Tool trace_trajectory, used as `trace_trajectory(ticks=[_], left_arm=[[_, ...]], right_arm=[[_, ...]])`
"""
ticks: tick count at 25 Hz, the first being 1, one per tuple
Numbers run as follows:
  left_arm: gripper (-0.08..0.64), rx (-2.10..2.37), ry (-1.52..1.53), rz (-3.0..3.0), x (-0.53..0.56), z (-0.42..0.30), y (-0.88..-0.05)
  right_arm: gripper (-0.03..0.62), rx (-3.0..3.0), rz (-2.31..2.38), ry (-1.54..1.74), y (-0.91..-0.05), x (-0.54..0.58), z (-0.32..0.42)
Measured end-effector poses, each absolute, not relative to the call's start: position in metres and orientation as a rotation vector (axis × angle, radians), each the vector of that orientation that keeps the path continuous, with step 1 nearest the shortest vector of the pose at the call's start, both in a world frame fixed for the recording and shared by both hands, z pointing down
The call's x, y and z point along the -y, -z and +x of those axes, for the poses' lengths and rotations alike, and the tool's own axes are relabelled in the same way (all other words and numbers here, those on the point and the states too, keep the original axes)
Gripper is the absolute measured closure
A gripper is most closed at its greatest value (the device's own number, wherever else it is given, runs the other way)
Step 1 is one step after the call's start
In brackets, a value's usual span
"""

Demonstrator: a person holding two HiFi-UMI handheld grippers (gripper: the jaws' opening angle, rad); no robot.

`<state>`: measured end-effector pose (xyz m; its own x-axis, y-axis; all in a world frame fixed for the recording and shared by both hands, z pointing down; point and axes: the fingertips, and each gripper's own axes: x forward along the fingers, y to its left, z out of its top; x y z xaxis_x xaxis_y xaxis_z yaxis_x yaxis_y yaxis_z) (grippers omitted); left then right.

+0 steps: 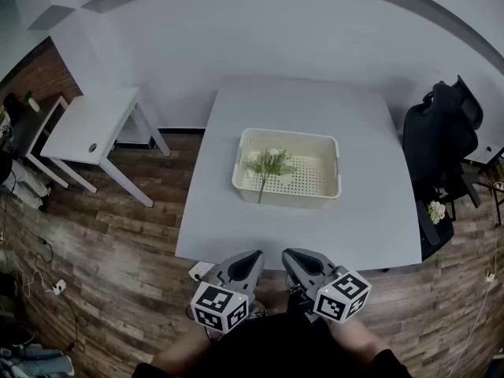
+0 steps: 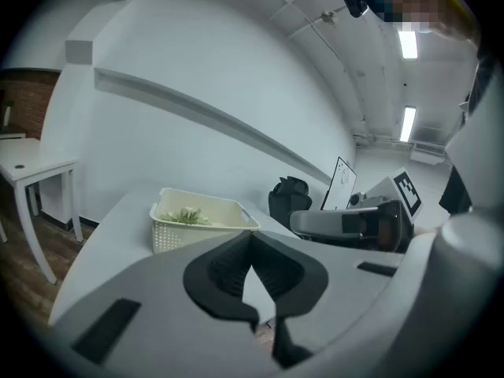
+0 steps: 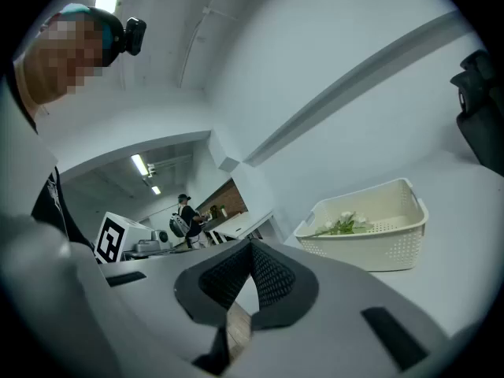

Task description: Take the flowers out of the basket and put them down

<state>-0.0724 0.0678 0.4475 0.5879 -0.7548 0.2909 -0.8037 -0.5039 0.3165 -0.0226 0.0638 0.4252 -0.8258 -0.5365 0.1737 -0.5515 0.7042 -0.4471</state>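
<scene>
A cream perforated basket [image 1: 283,194] stands in the middle of the pale table [image 1: 236,227]. White flowers with green stems [image 1: 269,164] lie in its left half. Both grippers are held low, off the table's near edge and well short of the basket. The left gripper [image 1: 253,257] is shut and holds nothing, and so is the right gripper [image 1: 290,255]. From the left gripper view, the basket [image 2: 177,233] and flowers [image 2: 187,215] lie ahead beyond the shut left gripper [image 2: 251,239]. In the right gripper view, the basket [image 3: 378,242] and flowers [image 3: 340,225] sit ahead to the right of the right gripper [image 3: 252,246].
A small white side table [image 1: 94,124] stands to the left on the wooden floor [image 1: 118,242]. A black office chair [image 1: 441,132] sits at the table's right side. A person with a backpack [image 3: 183,219] stands far off.
</scene>
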Motion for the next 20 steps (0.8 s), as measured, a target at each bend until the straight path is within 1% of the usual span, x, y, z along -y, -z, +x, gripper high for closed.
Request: trace_trajectory(ticks=[6, 20], left_arm=[[0.554, 1.253, -0.161, 2.401, -0.071, -0.073, -0.446], [0.554, 1.225, -0.192, 2.401, -0.087, -0.077, -0.452]], right_arm=[[0.571, 2.871, 0.918, -0.772, -0.424, -0.066, -0.023], [0.571, 2.864, 0.931, -0.924, -0.433, -0.078, -0.026]])
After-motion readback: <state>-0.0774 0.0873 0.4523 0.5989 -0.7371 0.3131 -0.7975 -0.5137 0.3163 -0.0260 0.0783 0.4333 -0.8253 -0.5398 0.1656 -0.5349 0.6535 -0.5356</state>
